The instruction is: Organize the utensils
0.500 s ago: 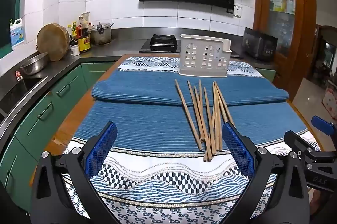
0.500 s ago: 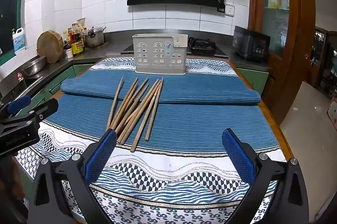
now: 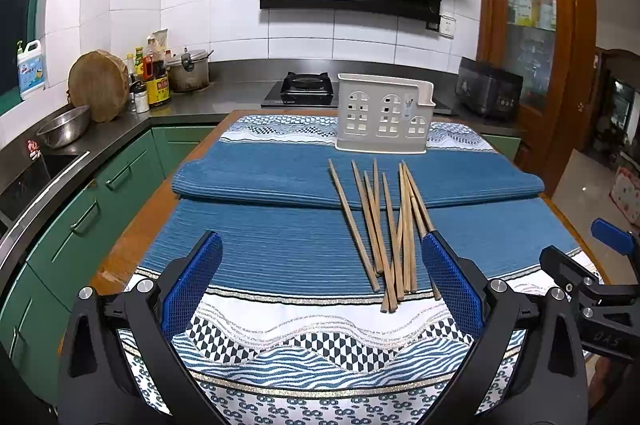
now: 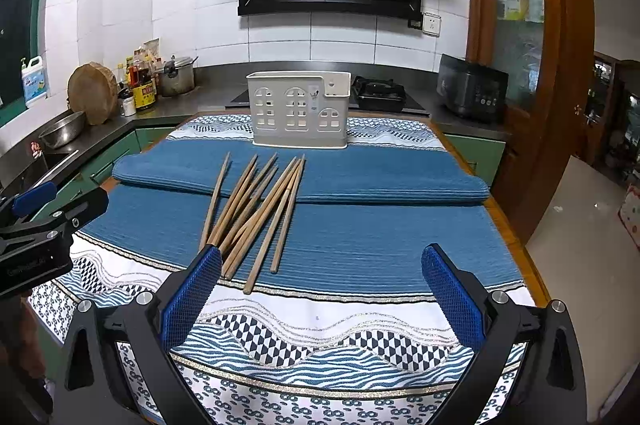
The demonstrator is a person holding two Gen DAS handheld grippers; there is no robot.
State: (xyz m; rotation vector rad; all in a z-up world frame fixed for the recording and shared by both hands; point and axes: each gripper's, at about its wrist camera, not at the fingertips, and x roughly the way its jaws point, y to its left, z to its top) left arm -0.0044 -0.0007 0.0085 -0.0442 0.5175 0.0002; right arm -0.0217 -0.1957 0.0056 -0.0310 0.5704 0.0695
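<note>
Kitchen table, blue cloth point(image 3: 280, 249): nothing moved since a moment ago, chopsticks point(image 3: 384, 233) left loose before holder point(image 3: 384, 113); left gripper point(image 3: 322, 289) and right gripper point(image 4: 322, 289) held wide, empty.

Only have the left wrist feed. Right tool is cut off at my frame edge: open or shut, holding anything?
Observer: Right tool is wide open, with nothing between its pads.
Operator: Where are the chopsticks relative to it?
Observer: Chopsticks fan out ahead, left of its centre line. Their near ends lie close by its left finger, and I see no contact.
Operator: And the holder?
Observer: White holder stands almost straight ahead of it, beyond the chopsticks' far tips.
</note>
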